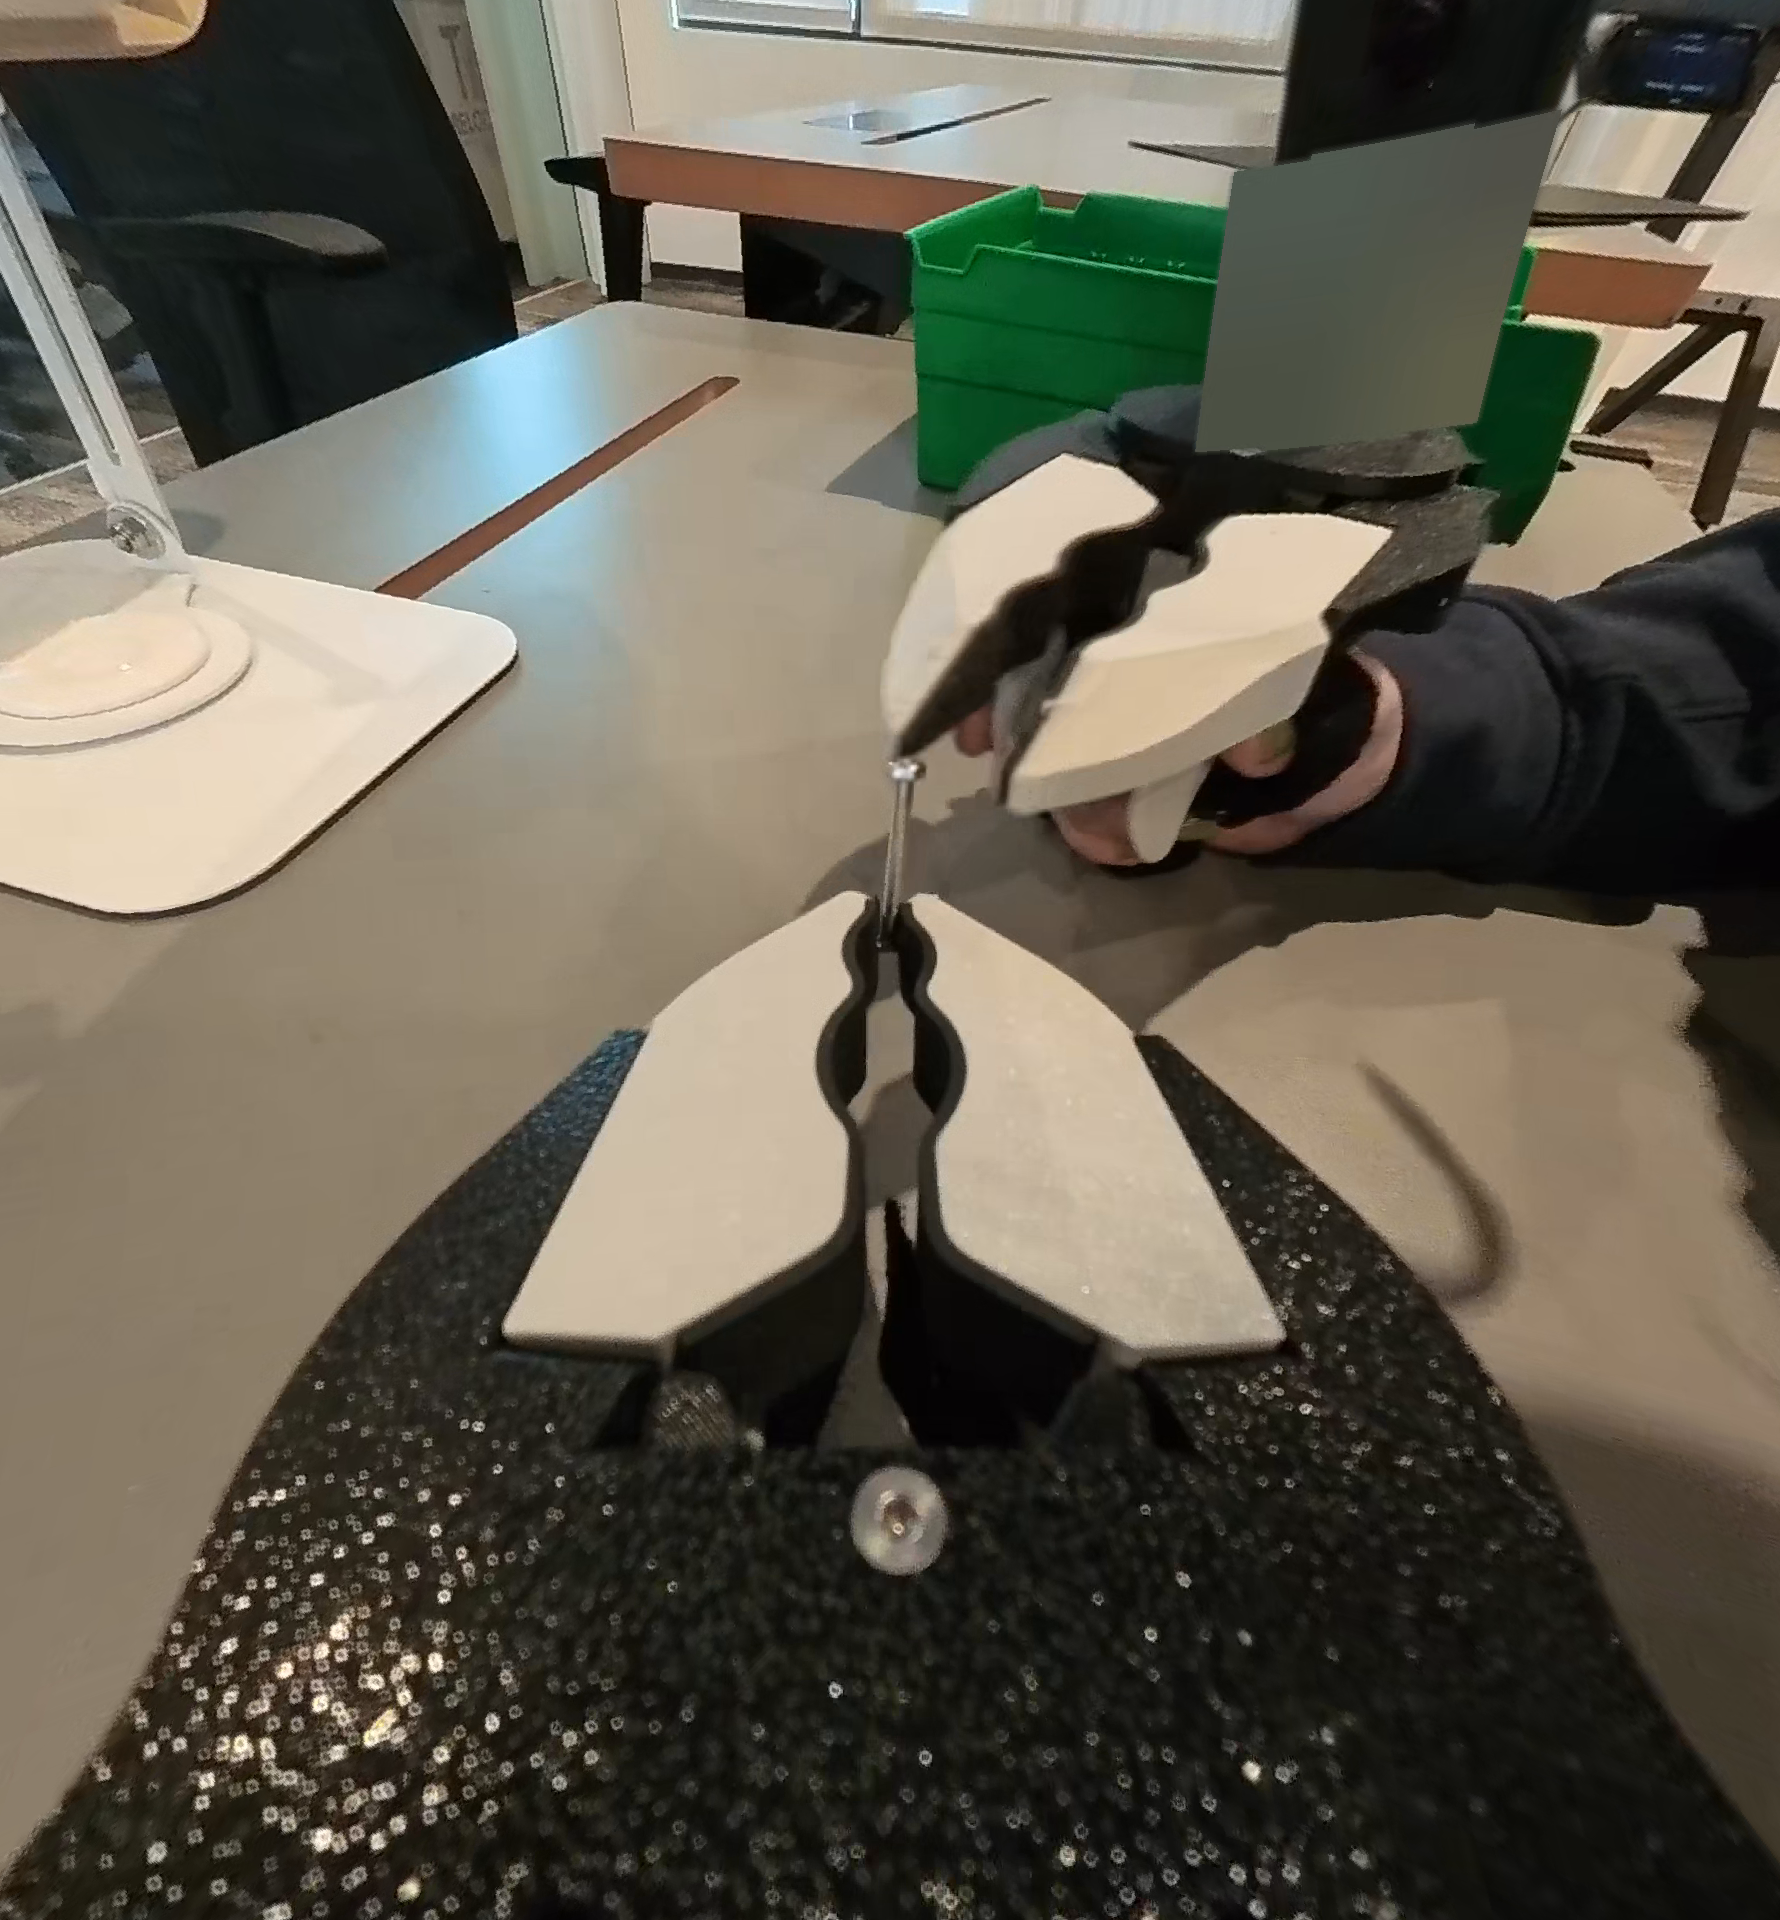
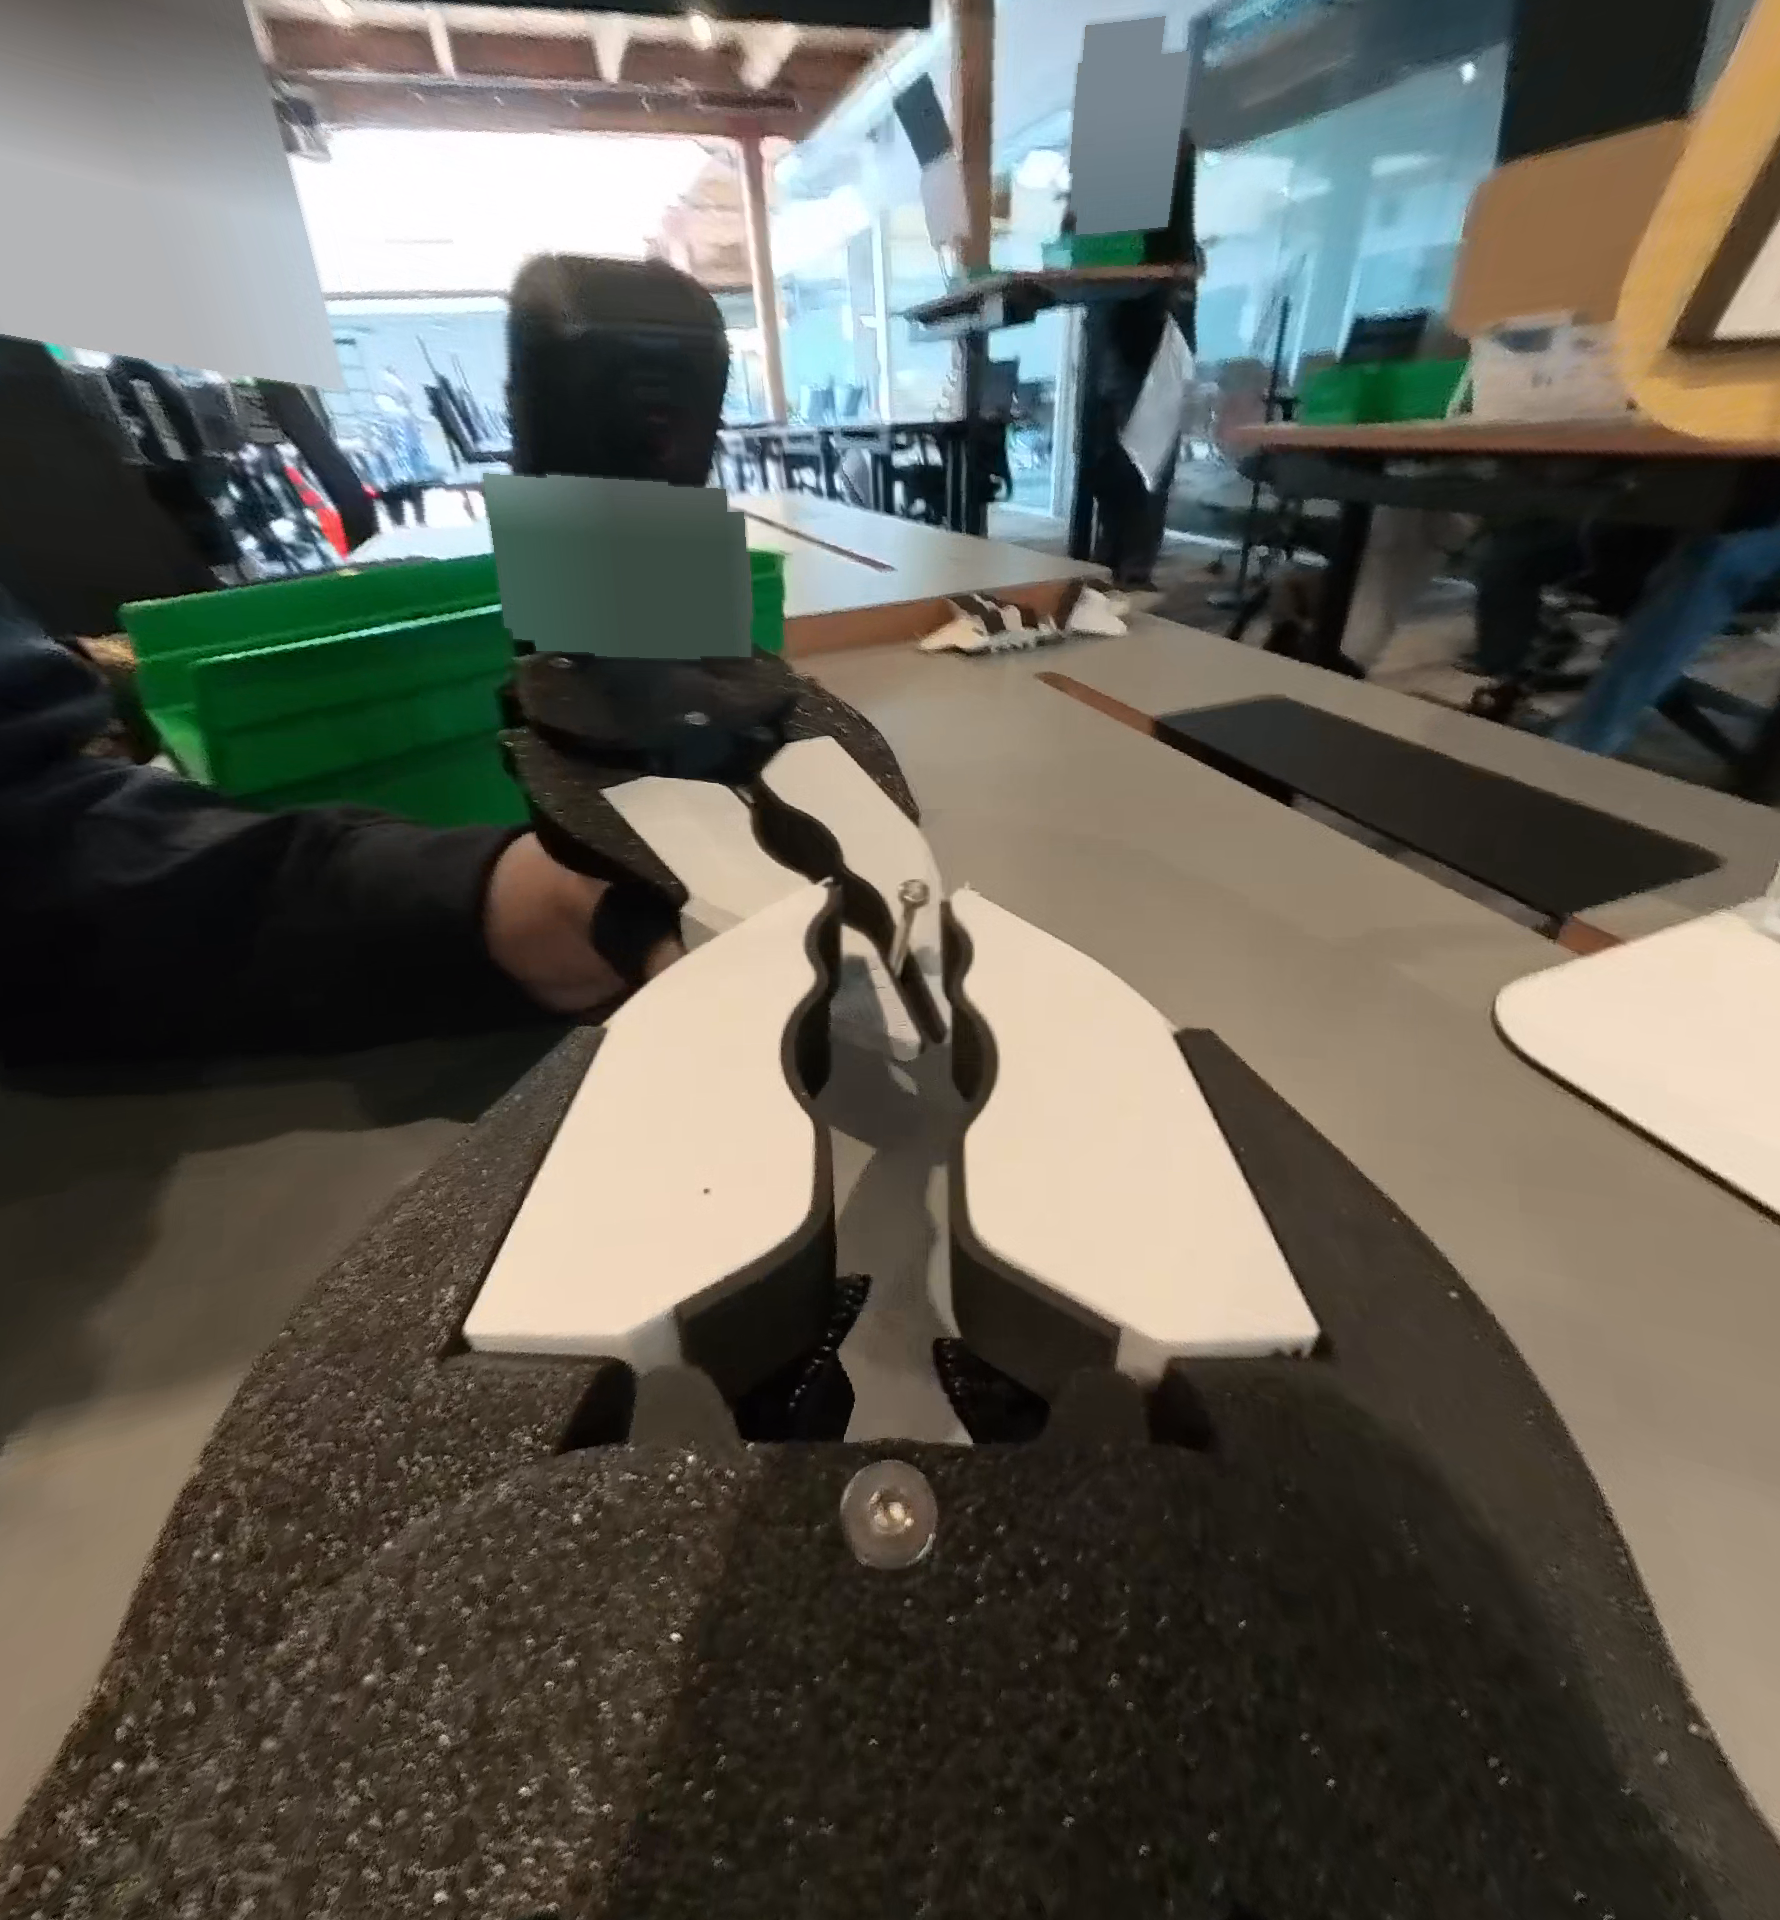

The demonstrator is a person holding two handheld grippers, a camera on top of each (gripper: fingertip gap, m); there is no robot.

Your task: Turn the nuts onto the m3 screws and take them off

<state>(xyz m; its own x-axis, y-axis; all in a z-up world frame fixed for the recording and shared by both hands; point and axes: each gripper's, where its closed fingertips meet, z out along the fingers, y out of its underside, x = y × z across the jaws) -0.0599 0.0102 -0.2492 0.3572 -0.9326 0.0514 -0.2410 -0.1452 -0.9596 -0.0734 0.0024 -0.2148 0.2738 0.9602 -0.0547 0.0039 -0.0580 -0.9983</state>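
**Open jaws around an upright screw**

The right gripper (image 2: 891, 914) stands with its jaws apart over the grey worktop (image 2: 1229, 935). Between them rises a silver screw (image 2: 910, 930), pinched at its lower end by the left gripper (image 2: 922, 997). Green bins (image 2: 346, 686) sit behind.

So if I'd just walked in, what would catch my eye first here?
Probably the thin silver screw standing upright, pinched at its lower end in the closed jaws of the left gripper above the grey table. Close above its head hangs the right gripper, jaws apart, held by a hand in a dark sleeve. Behind it sits a bright green bin.
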